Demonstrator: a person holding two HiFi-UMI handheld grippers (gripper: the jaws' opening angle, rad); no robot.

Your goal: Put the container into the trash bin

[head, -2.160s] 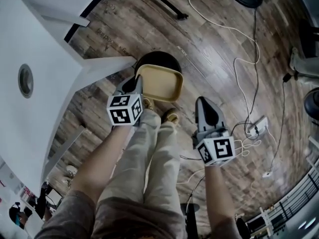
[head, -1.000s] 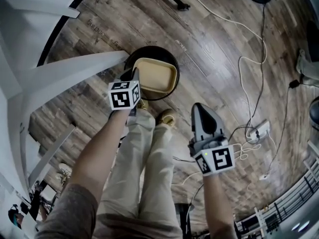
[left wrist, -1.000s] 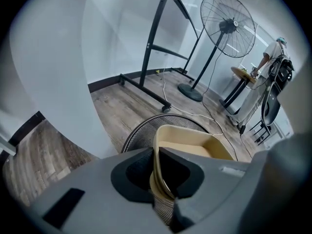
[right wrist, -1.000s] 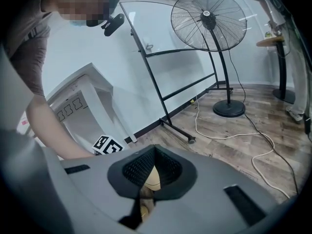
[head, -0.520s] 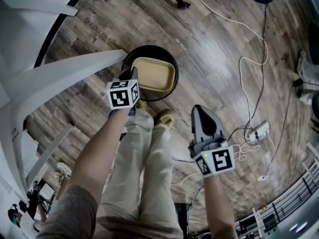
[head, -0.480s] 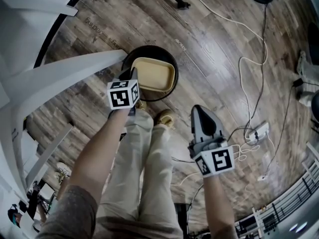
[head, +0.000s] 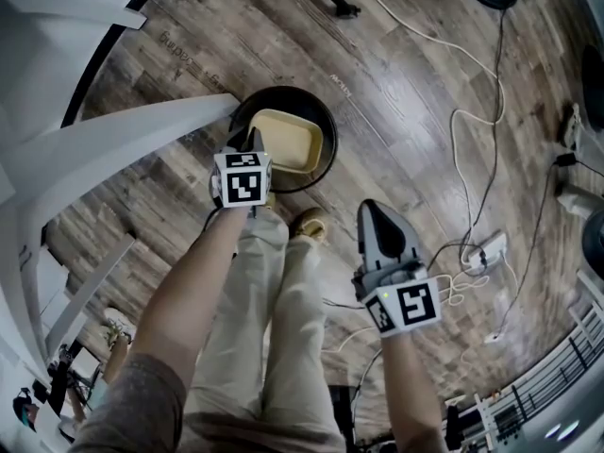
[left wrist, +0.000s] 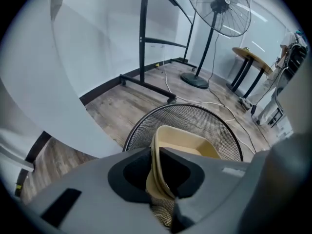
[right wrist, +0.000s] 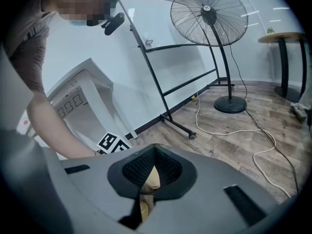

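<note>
The beige plastic container (head: 288, 140) lies inside the round black mesh trash bin (head: 326, 121) on the wooden floor. My left gripper (head: 253, 142) reaches down over the bin's near left rim and is shut on the container's near wall. In the left gripper view that wall (left wrist: 157, 169) stands pinched between the jaws of the left gripper (left wrist: 158, 177), with the bin's mesh (left wrist: 195, 116) around it. My right gripper (head: 366, 208) hangs apart at the right over bare floor, shut and empty. In its own view the right gripper (right wrist: 148, 179) shows only a shoe through the jaw gap.
A white table leg (head: 123, 140) slants right beside the bin's left side. The person's shoes (head: 311, 223) stand just in front of the bin. Cables and a power strip (head: 486, 243) lie on the floor at the right. A standing fan (left wrist: 219, 9) and a black rack (left wrist: 144, 38) stand beyond.
The container went from tilted above the bin down into it. Over the last second the left gripper rolled slightly, its marker cube now facing up more. The right gripper stayed put.
</note>
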